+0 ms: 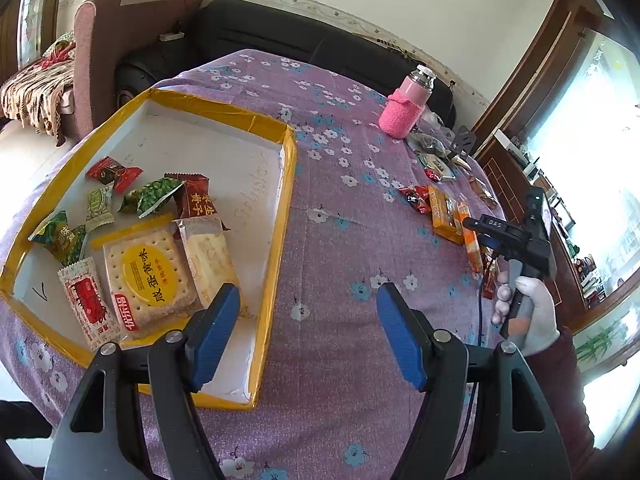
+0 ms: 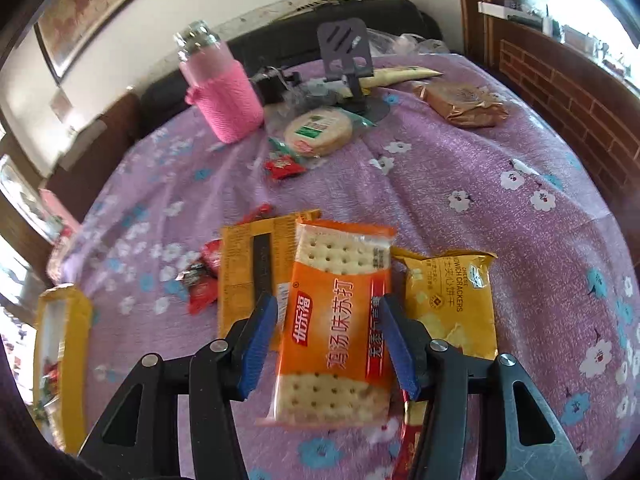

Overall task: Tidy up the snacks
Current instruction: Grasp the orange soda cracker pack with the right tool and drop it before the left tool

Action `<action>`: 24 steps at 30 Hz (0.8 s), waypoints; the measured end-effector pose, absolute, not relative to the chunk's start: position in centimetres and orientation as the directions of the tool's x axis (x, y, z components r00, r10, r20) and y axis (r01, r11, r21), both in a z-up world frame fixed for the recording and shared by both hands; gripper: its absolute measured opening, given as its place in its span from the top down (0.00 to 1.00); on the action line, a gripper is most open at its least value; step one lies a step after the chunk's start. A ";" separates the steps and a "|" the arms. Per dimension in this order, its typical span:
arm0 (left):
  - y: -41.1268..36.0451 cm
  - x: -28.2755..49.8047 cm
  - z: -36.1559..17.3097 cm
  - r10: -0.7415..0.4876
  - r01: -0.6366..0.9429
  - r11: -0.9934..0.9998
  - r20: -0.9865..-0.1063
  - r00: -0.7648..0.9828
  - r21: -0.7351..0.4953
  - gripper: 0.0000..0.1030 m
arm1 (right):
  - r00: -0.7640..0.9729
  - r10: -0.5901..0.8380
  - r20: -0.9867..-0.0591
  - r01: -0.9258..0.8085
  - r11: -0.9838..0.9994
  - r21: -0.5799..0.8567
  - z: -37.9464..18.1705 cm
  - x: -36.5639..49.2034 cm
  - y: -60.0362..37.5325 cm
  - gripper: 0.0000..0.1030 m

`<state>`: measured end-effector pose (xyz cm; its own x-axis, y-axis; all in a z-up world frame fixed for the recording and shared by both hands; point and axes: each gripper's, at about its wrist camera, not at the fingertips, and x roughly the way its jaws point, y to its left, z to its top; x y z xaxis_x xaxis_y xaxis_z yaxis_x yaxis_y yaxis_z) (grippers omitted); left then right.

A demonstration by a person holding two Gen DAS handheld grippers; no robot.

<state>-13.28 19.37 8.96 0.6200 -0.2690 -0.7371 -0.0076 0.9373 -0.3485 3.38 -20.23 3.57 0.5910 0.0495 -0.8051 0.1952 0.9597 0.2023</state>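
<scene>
Straddling orange cracker pack (image 2: 334, 320) at lower centre of frame, right tongs (image 2: 328, 340) spread, pads seemingly not touching it. Left tongs (image 1: 308, 332) spread, empty, above yellow-rimmed tray (image 1: 276, 216) edge, lower left.

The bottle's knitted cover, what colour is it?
Pink; the knitted cover on the bottle shows best in the right wrist view.
</scene>
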 end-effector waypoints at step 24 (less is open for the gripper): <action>18.4 -13.2 7.9 -0.331 0.023 0.920 -0.746 0.578 -0.391 0.32 | 0.601 0.151 -0.785 0.073 0.967 0.242 5.7 0.3 -17.0 0.26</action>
<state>-13.18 18.36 7.87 0.5784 -0.3310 -0.7456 0.0227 0.9201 -0.3909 0.29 -17.02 5.66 0.6011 0.1511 -0.7847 0.0732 0.9674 0.2423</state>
